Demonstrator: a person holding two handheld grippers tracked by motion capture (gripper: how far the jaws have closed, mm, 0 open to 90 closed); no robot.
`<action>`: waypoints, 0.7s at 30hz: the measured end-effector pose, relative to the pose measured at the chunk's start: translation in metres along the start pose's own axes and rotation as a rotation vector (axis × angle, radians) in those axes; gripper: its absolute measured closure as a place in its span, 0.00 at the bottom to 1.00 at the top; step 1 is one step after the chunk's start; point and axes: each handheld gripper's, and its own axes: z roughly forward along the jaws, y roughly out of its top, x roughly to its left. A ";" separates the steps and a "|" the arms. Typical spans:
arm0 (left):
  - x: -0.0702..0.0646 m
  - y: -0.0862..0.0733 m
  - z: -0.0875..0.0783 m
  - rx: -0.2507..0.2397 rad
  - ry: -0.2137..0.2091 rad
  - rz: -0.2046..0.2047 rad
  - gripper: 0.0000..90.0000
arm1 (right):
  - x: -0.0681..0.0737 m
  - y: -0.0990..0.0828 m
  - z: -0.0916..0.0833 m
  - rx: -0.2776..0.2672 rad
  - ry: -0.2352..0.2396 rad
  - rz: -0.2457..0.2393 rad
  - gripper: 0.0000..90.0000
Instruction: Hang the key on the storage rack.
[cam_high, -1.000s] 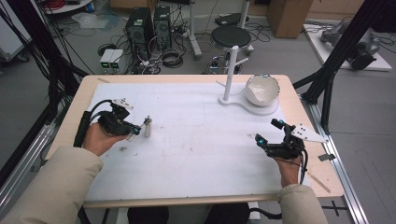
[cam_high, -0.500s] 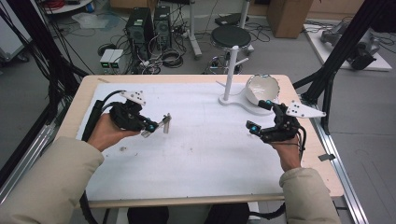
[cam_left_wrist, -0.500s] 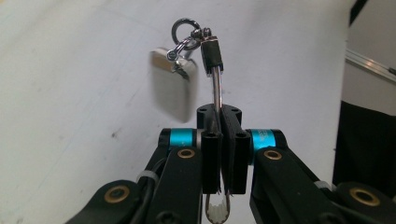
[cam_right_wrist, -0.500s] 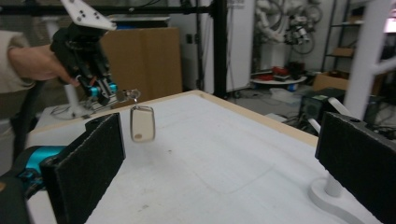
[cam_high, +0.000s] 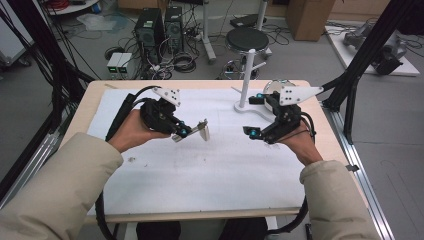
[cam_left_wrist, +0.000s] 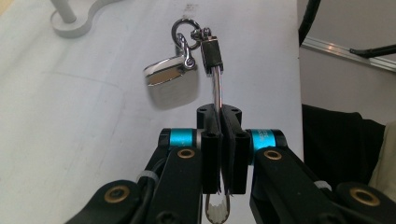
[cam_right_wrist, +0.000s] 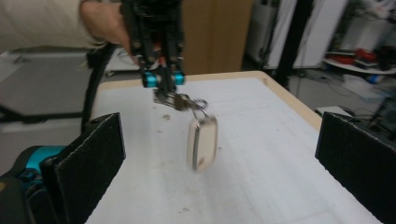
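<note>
Keychain (cam_left_wrist: 187, 70) hangs pinched by its loop in the left gripper (cam_high: 184, 131) (tag free), facing the wide-spread right gripper (cam_high: 251, 132) for handover.

Beyond the white-topped counter (cam_high: 165, 180) with its pale wooden edge, a grey floor (cam_high: 310, 55) holds a black round stool (cam_high: 246, 39), computer towers (cam_high: 159, 26), tangled cables (cam_high: 187, 60) and a cardboard box (cam_high: 306, 17).
</note>
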 end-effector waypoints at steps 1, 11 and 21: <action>-0.001 0.003 0.002 -0.001 -0.013 0.004 0.97 | 0.000 0.005 0.004 0.013 0.022 -0.015 0.01; -0.004 0.014 0.014 0.013 -0.059 0.072 0.97 | -0.003 0.035 0.043 0.141 0.141 -0.074 0.01; -0.009 0.015 0.022 0.058 -0.075 0.103 0.97 | 0.004 0.037 0.075 0.281 0.242 -0.138 0.05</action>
